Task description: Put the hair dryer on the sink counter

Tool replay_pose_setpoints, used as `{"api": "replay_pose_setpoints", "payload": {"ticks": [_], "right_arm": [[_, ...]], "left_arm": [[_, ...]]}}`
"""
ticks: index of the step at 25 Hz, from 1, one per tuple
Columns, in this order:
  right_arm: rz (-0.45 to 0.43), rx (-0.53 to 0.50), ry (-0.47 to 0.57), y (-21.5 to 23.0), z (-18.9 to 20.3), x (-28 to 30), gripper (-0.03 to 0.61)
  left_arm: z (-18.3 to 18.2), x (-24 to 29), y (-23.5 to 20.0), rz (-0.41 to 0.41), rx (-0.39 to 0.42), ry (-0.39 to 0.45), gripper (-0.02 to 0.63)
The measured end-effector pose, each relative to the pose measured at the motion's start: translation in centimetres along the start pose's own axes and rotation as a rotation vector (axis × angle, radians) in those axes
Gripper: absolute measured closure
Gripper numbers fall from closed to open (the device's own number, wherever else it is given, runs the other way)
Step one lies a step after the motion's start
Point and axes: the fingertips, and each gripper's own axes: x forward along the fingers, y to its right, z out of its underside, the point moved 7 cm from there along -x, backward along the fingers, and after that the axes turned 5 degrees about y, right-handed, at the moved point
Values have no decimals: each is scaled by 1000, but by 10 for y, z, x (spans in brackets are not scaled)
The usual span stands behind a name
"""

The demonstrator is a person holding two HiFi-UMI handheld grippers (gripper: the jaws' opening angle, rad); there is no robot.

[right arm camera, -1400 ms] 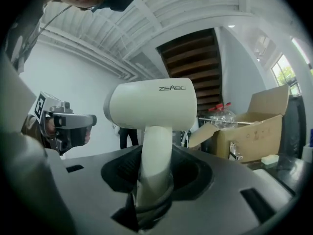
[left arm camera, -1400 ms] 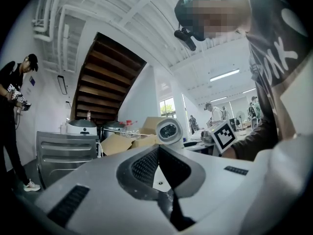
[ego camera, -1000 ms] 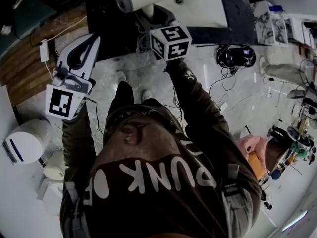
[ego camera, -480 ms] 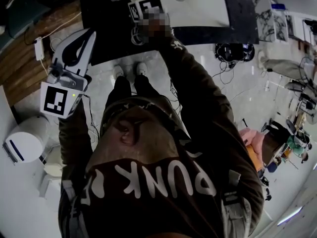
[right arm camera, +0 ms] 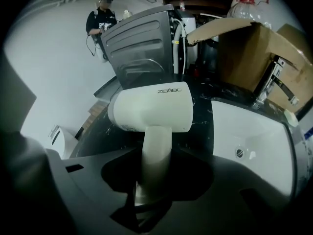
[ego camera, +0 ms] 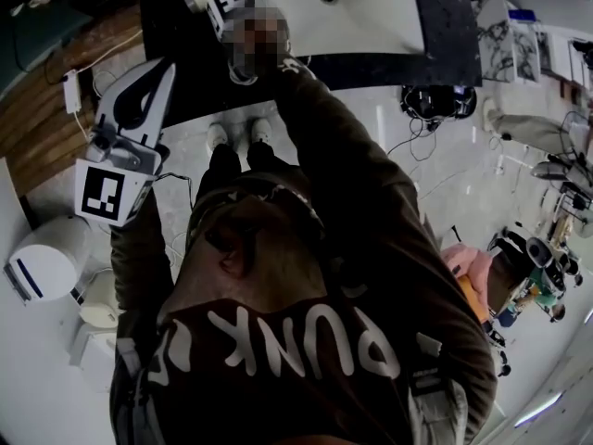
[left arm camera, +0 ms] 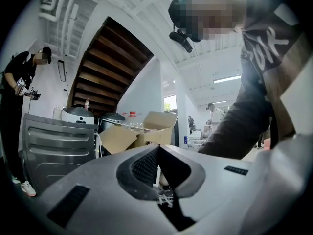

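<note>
Right gripper [right arm camera: 154, 155] lowered to counter [right arm camera: 203, 109] — jaws clamp "ZEAB…" hair dryer [right arm camera: 151, 112] handle; left gripper [left arm camera: 159, 153] closed, empty.

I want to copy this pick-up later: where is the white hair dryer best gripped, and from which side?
On the hair dryer, grip the handle, the straight narrow stem under the barrel. Come from its butt end with the jaws across it, as the right gripper holds it now. The barrel is wide and rounded, so jaws would likely slip there.
</note>
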Motion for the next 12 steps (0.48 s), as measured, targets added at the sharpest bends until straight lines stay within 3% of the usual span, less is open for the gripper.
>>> {"api": "replay_pose_setpoints", "payload": {"ticks": [8,12], "right_arm": [[-24,10,42,1,1,5,408],[13,-32,96,7,3,-6,381]], "left_arm": [[0,5,1,1,11,-7,612],[0,5,-1,-1,17,-9,612]]}}
